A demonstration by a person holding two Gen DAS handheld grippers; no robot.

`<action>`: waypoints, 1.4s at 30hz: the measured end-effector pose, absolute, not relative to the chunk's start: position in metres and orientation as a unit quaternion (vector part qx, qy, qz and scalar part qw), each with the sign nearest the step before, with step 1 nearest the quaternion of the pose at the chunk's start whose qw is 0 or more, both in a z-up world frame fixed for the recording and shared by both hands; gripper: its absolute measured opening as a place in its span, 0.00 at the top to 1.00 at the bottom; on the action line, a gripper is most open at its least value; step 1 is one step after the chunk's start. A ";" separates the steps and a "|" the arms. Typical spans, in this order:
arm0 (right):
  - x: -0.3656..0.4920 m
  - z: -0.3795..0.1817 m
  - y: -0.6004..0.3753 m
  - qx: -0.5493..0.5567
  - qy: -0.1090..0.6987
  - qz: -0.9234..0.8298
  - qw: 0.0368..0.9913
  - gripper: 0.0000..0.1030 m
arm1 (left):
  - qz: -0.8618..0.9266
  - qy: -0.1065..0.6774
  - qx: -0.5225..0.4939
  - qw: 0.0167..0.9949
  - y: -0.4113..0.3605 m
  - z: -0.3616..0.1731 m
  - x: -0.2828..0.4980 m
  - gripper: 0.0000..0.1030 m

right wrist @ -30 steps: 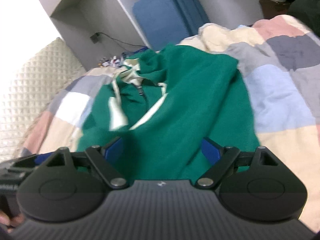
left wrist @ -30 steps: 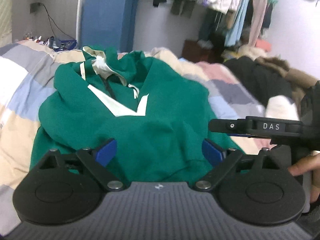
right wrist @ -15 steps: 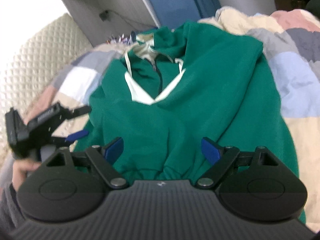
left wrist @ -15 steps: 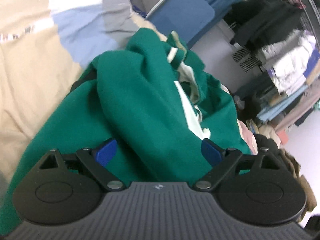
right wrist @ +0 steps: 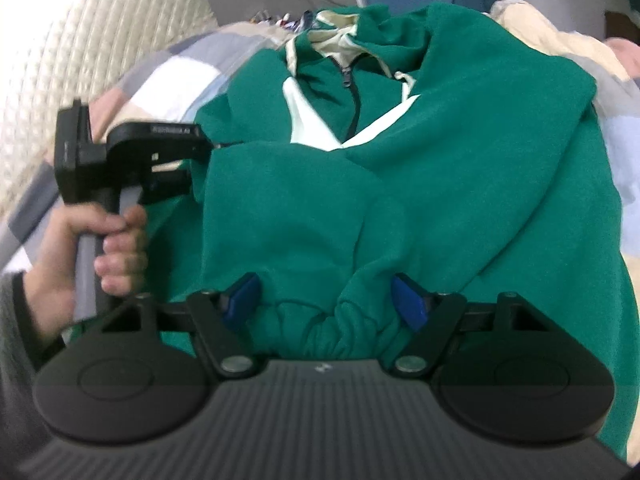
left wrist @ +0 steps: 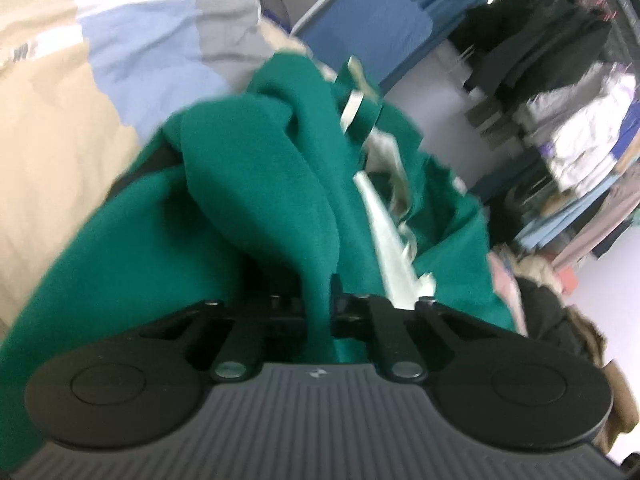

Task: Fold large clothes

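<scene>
A green hoodie (right wrist: 420, 184) lies spread on the bed (left wrist: 60, 128), over its patchwork quilt, reaching from the headboard end down to both sets of jaws. It is rumpled, with a cream-lined hood, a white V on the chest and a dark zip. The left gripper (left wrist: 319, 300) is clenched on a raised fold at the garment's side edge. The right gripper (right wrist: 326, 300) has just been closing; its blue pads (right wrist: 240, 298) straddle the bunched hem, not yet pressing it.

L gripper (left wrist: 319, 300) clamped on fabric fold; R gripper (right wrist: 324, 300) fingers apart, just been closing.
</scene>
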State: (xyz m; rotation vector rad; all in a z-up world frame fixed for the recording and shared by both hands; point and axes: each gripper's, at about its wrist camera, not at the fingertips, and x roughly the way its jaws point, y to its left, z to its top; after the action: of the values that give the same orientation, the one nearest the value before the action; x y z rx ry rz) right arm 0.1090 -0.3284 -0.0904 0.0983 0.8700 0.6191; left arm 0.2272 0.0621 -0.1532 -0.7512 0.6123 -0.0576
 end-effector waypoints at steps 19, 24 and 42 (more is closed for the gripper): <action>0.091 -0.083 -0.293 0.004 0.362 0.357 0.861 0.29 | 0.112 0.283 -0.254 0.918 0.101 -0.127 0.221 0.93; 0.091 -0.081 -0.294 0.014 0.360 0.352 0.864 0.29 | 0.109 0.293 -0.228 0.922 0.090 -0.118 0.219 0.74; 0.088 -0.063 -0.310 0.064 0.313 0.321 0.891 0.37 | 0.072 0.270 -0.110 0.954 0.008 -0.066 0.159 0.48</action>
State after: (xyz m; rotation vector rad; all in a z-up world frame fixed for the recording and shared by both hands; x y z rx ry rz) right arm 0.0875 -0.3101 -0.0630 0.1332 0.6505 0.6662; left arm 0.1593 0.0079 -0.0657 -0.2239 0.5481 0.1457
